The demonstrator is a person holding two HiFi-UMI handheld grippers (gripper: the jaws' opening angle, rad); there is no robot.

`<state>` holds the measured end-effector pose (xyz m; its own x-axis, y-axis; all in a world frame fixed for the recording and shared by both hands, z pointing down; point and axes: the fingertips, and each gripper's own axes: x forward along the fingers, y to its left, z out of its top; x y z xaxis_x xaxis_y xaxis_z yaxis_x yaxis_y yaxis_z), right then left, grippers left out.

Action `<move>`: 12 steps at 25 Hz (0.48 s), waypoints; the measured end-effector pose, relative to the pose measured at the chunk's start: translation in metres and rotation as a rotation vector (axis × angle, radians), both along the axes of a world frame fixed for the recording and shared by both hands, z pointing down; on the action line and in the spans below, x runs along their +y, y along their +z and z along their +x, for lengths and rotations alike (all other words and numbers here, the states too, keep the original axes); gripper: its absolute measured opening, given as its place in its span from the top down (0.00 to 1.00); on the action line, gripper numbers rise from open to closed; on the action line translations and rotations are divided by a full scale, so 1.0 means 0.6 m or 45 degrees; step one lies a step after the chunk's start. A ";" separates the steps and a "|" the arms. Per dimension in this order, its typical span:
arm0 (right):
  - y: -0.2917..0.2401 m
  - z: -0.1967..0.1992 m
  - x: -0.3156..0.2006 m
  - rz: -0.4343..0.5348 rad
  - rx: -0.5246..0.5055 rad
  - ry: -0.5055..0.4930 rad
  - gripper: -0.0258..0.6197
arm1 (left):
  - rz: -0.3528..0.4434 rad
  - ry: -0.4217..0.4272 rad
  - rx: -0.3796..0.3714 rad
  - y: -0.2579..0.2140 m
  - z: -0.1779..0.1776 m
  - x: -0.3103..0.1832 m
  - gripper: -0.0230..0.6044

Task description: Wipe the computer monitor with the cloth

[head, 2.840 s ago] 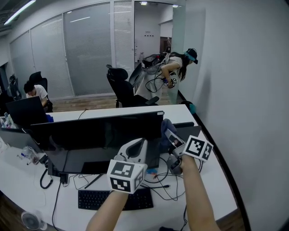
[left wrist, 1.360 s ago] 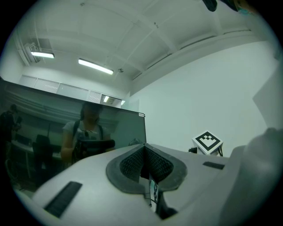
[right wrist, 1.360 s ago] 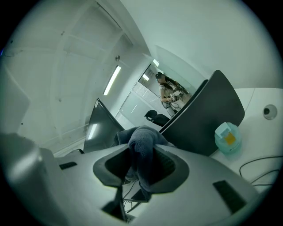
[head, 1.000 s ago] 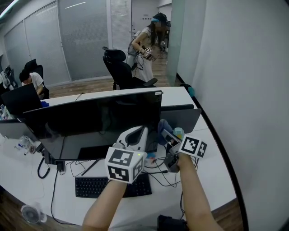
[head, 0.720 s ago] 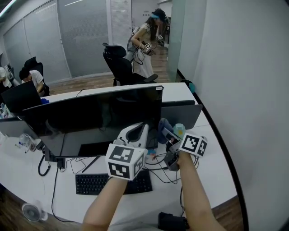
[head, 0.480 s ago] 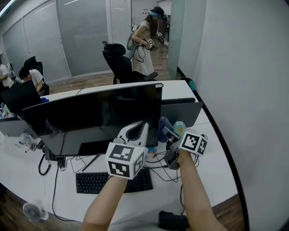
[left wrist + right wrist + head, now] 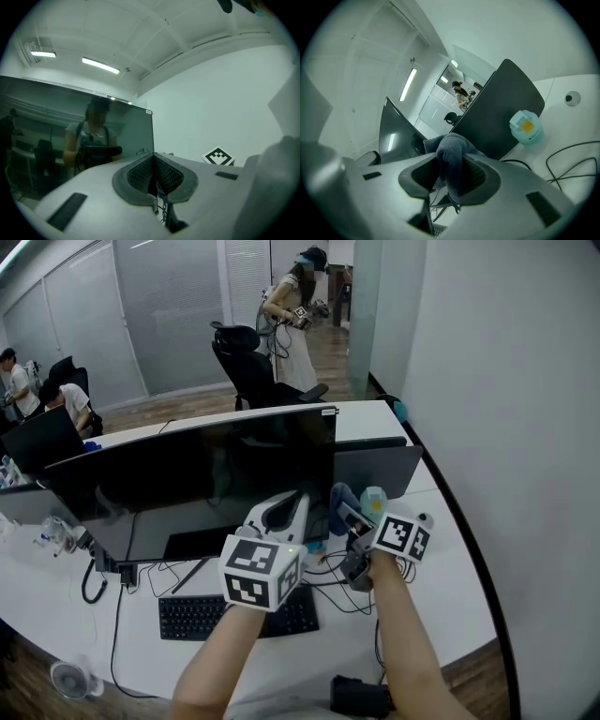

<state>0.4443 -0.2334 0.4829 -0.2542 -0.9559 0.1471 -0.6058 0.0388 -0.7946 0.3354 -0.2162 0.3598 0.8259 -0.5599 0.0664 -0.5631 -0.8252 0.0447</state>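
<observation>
The wide black monitor (image 7: 202, 474) stands across the desk, its screen dark. My left gripper (image 7: 285, 510) hovers at the monitor's lower right corner, shut with nothing in it. In the left gripper view its jaws (image 7: 153, 161) meet, and the monitor (image 7: 70, 140) beside them reflects a person. My right gripper (image 7: 346, 517) is just to the right, shut on a blue-grey cloth (image 7: 339, 500). In the right gripper view the cloth (image 7: 452, 152) bulges up between the jaws of the right gripper (image 7: 451, 171), with the monitor's edge (image 7: 396, 124) beyond it.
A second dark screen (image 7: 377, 470) leans behind the right gripper, with a teal container (image 7: 372, 503) at its foot. A keyboard (image 7: 234, 613) and loose cables (image 7: 328, 601) lie below. Beyond the desk are an office chair (image 7: 246, 362) and a standing person (image 7: 292, 320). Seated people are far left.
Both grippers have stayed almost still by the monitor's right edge. The person at the back has moved further away, and another person has come into view at far left.
</observation>
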 end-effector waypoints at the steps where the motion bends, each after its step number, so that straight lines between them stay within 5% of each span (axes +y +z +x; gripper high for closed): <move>1: 0.003 0.001 0.000 -0.004 -0.001 0.003 0.77 | -0.003 0.000 -0.002 0.002 0.000 -0.001 0.95; 12: 0.050 0.005 0.004 -0.088 0.004 0.004 0.77 | -0.043 0.009 -0.026 0.024 0.006 -0.006 0.95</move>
<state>0.4470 -0.2310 0.5130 -0.2509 -0.9441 0.2137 -0.6081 -0.0180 -0.7937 0.3388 -0.2197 0.3740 0.8280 -0.5514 0.1020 -0.5584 -0.8273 0.0608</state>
